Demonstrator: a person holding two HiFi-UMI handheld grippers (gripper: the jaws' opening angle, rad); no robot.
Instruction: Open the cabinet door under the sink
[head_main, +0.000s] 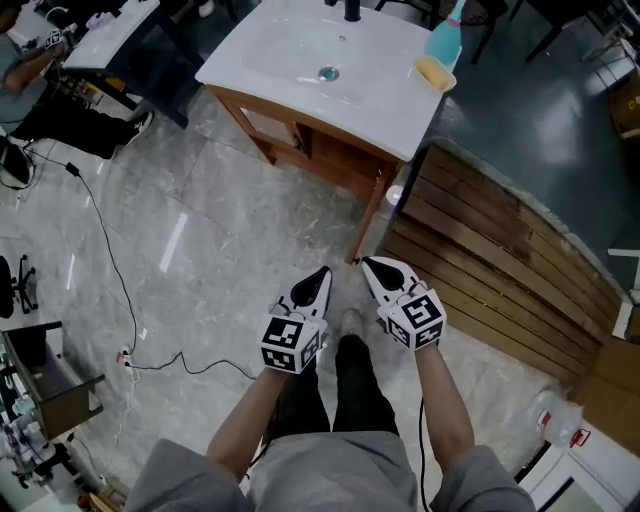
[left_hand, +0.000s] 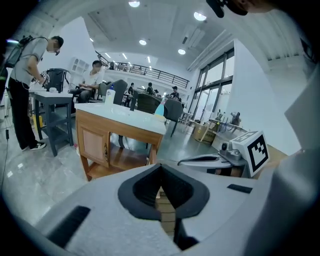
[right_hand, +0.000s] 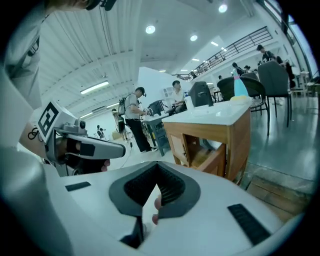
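Note:
The wooden sink cabinet (head_main: 330, 150) stands ahead of me under a white countertop with a basin (head_main: 328, 73). Its small panelled door (left_hand: 95, 145) sits on the cabinet's left half and is closed, with a handle (left_hand: 106, 150) on its right edge; the right gripper view also shows the door (right_hand: 178, 145). Beside it the cabinet is open shelving. My left gripper (head_main: 320, 275) and right gripper (head_main: 372, 265) hover side by side over the floor, well short of the cabinet. Both are shut on nothing, with the left gripper (left_hand: 161, 167) and the right gripper (right_hand: 157, 167) pointing toward the cabinet.
A wooden pallet (head_main: 500, 250) lies on the floor right of the cabinet. A blue bottle (head_main: 445, 40) and a yellow sponge (head_main: 433, 70) sit on the countertop. A black cable (head_main: 110, 260) crosses the marble floor at left. Desks and people are beyond, at left.

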